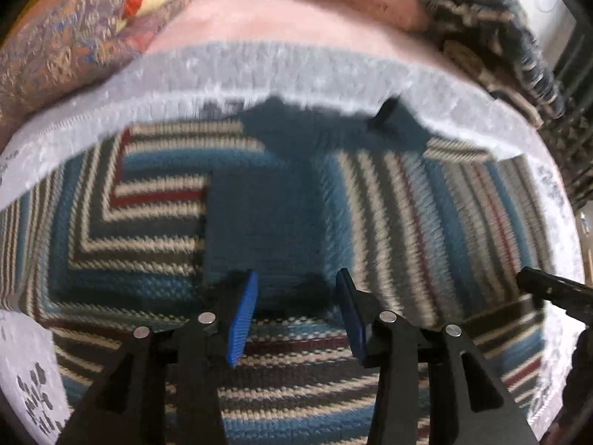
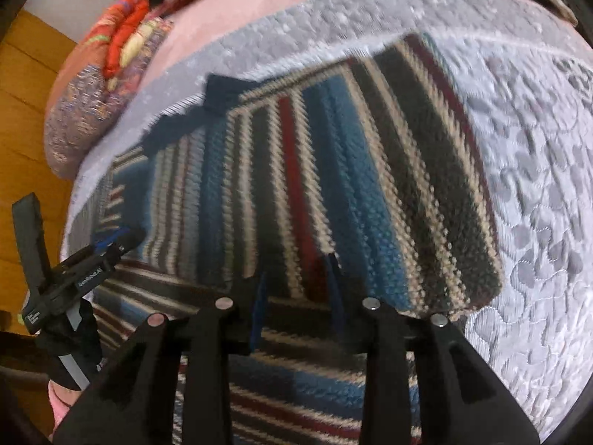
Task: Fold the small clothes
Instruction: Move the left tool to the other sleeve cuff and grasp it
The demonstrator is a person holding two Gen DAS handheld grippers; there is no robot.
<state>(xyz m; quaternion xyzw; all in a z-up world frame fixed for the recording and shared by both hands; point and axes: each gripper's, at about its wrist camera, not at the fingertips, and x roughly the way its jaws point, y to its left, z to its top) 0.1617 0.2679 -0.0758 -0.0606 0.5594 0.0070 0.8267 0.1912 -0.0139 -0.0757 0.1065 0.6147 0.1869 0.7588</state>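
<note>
Left gripper [image 1: 294,315] at 6 o'clock hovers with jaws spread wide, nothing between them; right gripper [image 2: 296,296] likewise parted and empty, low over the striped knit sweater [image 1: 267,222], which lies partly folded on the pale quilted bedspread [image 2: 537,185]. Best next move, likely: pinch the near hem at both corners and carry it evenly toward the navy collar [image 1: 296,126] at 12 o'clock, edges aligned.

Striped sweater [image 1: 155,222] blurred, perhaps edge-cropped.
</note>
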